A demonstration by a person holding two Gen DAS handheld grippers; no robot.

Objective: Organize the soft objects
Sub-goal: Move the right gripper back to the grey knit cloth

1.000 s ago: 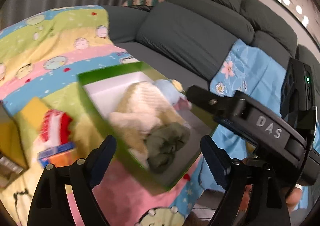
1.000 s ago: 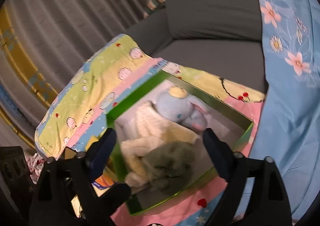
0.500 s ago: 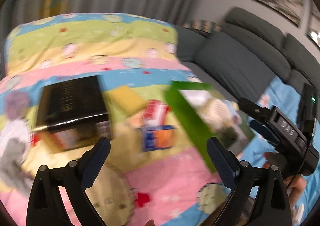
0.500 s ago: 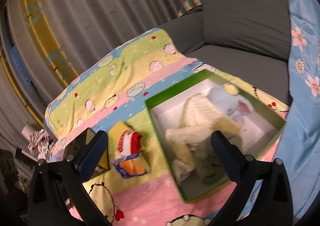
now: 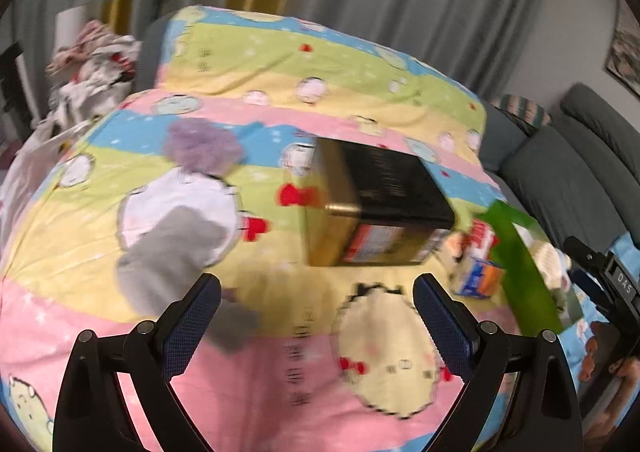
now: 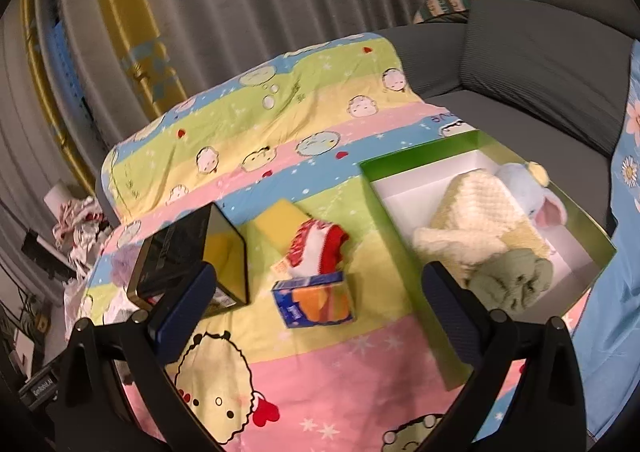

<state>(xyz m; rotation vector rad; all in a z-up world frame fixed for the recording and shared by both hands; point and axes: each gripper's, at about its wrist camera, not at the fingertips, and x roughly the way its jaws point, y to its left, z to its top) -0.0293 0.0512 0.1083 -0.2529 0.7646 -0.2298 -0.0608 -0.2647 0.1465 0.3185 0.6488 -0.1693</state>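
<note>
Grey curtains behind, and a pastel cartoon-print blanket (image 6: 320, 364) covers the surface. Both claws hang spread wide with nothing in them – left gripper (image 5: 316, 316), right gripper (image 6: 320, 300). Soft stuff sits in the green box (image 6: 404, 167): cream knit blanket (image 6: 476, 207), blue plush elephant (image 6: 528, 187), olive cloth (image 6: 512, 284). Readable text – just "DAS" on the right gripper's body in the left view; the tissue box (image 6: 316, 296) print is too blurry.
</note>
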